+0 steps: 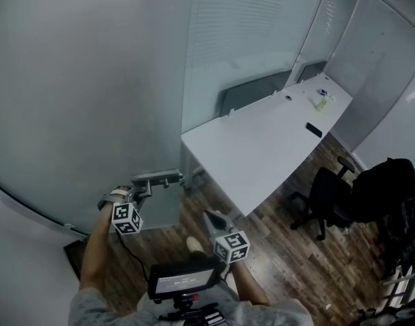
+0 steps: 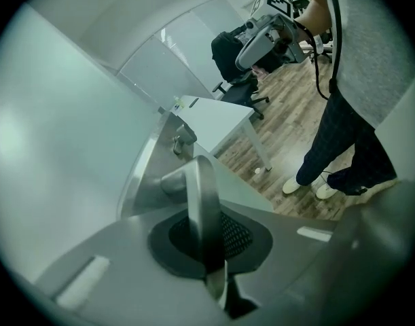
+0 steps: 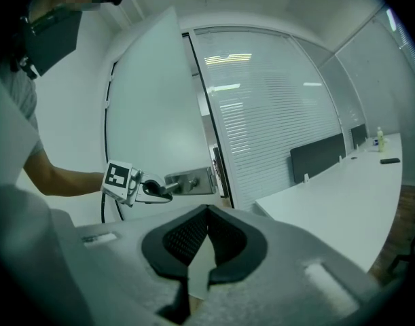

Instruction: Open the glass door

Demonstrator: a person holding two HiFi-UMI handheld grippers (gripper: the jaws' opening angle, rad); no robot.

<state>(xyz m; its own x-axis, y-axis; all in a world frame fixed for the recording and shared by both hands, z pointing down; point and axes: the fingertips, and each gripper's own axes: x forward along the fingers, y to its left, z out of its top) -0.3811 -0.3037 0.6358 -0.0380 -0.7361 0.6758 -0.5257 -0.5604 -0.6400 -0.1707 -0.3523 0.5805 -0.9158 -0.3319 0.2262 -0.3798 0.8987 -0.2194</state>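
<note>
Two grippers show in the head view, each in one of the person's hands. The left gripper (image 1: 142, 186) is at the glass door (image 1: 92, 100), a tall frosted panel that fills the left of that view. Its jaws are clamped on the metal lever handle (image 1: 159, 178). In the left gripper view the lever (image 2: 199, 195) runs upright between the two dark pads, which press on it from both sides. The handle sits on a metal plate close to the door's free edge. In the right gripper view that edge stands a little off the dark frame beside it. The right gripper (image 1: 211, 216) hangs apart from the door, over the wood floor (image 1: 295, 263), and its own view shows the jaws together with nothing between them. It looks across at the left gripper (image 3: 158, 189) on the handle (image 3: 188, 181). Beyond the door a white desk (image 1: 261, 148) stands against a partition with blinds (image 3: 275, 114). A bottle (image 1: 322, 101) is near the desk's far corner and a black phone (image 1: 314, 130) lies near its right edge. A black office chair (image 1: 327, 195) stands just beside the desk's near right edge.
</note>
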